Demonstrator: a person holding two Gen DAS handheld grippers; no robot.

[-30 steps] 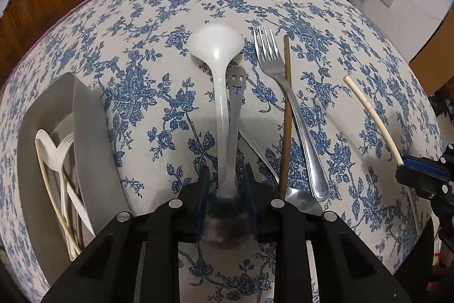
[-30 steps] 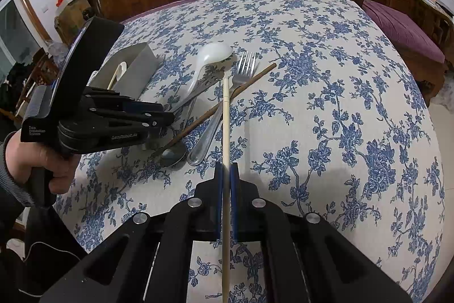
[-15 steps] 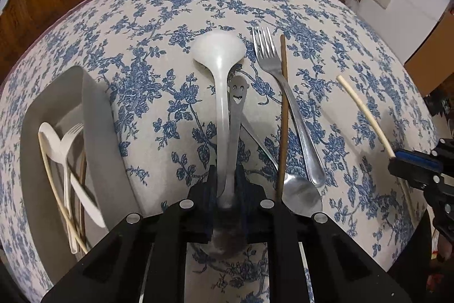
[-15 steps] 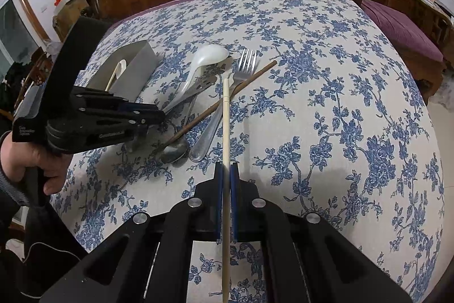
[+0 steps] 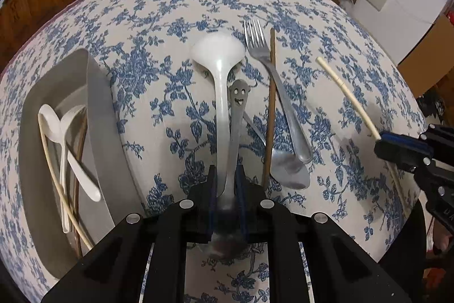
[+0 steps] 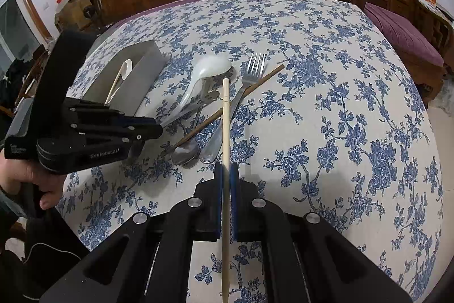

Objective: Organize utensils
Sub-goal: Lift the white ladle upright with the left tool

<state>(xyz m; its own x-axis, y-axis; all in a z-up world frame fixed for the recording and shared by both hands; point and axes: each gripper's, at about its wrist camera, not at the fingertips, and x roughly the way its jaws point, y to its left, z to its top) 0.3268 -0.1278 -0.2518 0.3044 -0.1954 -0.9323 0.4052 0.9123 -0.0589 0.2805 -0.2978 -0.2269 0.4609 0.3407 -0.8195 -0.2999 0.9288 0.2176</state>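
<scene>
Left gripper (image 5: 225, 198): clamped on white plastic soup spoon (image 5: 220, 75) handle, raised off floral tablecloth (image 5: 170, 19). Right gripper (image 6: 226, 200): clamped on pale chopstick (image 6: 226, 118). Advice: lift clear, lay lengthwise into grey rectangular tray (image 5: 96, 115).

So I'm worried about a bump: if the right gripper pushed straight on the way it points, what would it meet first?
Probably the tablecloth just past the metal fork; the pale chopstick held by the right gripper would touch first. Depth is unclear.
</scene>
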